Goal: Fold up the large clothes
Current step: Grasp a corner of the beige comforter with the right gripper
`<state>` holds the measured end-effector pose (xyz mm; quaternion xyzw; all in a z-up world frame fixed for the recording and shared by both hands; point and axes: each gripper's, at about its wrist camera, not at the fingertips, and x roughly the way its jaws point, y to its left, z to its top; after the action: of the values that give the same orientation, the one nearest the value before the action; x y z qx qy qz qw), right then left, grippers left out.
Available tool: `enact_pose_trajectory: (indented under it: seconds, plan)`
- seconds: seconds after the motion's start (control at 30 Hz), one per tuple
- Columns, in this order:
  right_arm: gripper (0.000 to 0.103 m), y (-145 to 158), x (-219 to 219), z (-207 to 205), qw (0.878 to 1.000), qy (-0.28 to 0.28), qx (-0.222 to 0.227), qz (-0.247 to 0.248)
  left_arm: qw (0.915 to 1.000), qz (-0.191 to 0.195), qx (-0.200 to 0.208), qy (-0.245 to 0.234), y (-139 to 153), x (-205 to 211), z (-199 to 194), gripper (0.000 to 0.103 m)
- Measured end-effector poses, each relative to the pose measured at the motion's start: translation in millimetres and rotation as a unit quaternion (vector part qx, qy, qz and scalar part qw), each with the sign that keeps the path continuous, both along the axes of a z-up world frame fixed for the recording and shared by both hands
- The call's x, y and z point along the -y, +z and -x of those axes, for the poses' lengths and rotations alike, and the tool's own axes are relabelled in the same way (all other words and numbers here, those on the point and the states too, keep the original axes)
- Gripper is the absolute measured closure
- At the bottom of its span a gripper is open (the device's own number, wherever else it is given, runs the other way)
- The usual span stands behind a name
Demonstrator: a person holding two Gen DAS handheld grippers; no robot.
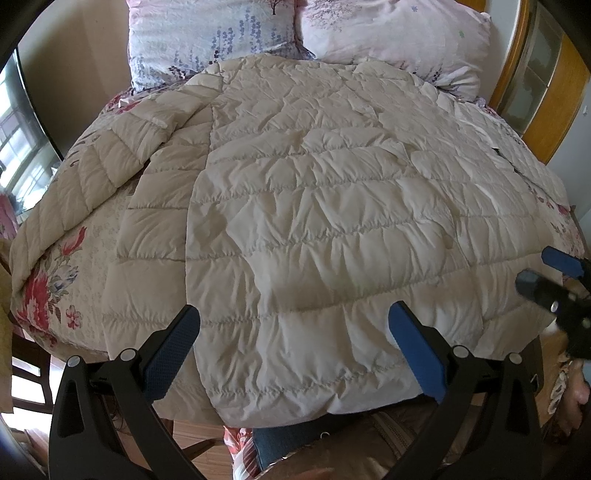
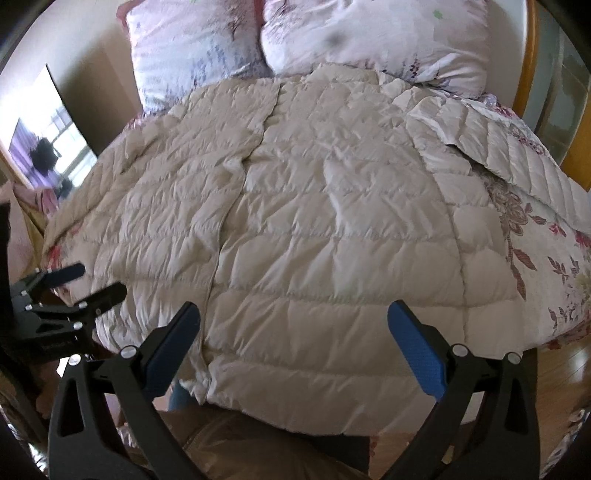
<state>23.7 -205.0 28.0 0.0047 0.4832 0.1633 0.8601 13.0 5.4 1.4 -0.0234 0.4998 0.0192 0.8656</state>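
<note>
A long cream quilted down coat (image 1: 314, 206) lies spread flat on the bed, hem towards me, collar at the pillows. One sleeve (image 1: 92, 173) stretches out to the left, and the other sleeve (image 2: 517, 162) lies out to the right. My left gripper (image 1: 293, 332) hovers open above the coat's hem, nothing between its blue pads. In the right wrist view, my right gripper (image 2: 293, 332) hangs open above the hem of the same coat (image 2: 314, 221). Each gripper shows in the other's view: the right gripper (image 1: 550, 273) at the right edge, the left gripper (image 2: 92, 284) at the left edge.
Two floral pillows (image 1: 295, 33) lean at the head of the bed. A floral bedspread (image 1: 55, 266) lies under the coat. A wooden headboard (image 1: 535, 92) rises at the right. A window (image 1: 18, 147) is on the left. Wooden floor (image 2: 554, 376) shows beside the bed.
</note>
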Motion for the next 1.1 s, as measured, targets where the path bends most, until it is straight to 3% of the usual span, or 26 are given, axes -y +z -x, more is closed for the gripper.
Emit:
enact_pose_trajectory:
  seconds: [0.17,0.4,0.5,0.57,0.67,0.77,0.83,0.93,1.1]
  plan:
    - [0.002,8,33,-26,0.996,-0.034,0.029,-0.074,0.9998,0.01,0.015,-0.011,7,-4,-9,0.001]
    - [0.002,15,120,-74,0.974,-0.173,0.061,-0.134,0.9988,0.018,0.038,-0.024,15,-10,-33,0.001]
    - [0.006,8,174,-97,0.95,-0.265,0.054,-0.155,0.9986,0.01,0.049,-0.014,19,-17,-47,0.001]
    - [0.021,-1,219,-108,0.926,-0.331,0.043,-0.178,0.9978,0.024,0.062,-0.006,21,-25,-55,0.001]
    - [0.037,-24,287,-117,0.877,-0.422,0.018,-0.229,0.9943,0.067,0.083,0.005,25,-44,-70,0.001]
    - [0.048,-45,336,-119,0.835,-0.479,0.005,-0.271,0.9937,0.053,0.097,0.019,29,-49,-81,0.001]
    - [0.052,-53,357,-119,0.815,-0.502,0.006,-0.29,0.992,0.041,0.118,0.02,32,-52,-89,0.001]
    - [0.061,-59,383,-123,0.799,-0.524,0.015,-0.295,0.9897,0.037,0.136,0.021,34,-53,-96,0.001]
    - [0.064,-61,409,-133,0.784,-0.561,0.019,-0.265,0.9877,0.044,0.149,0.014,32,-55,-106,0.001]
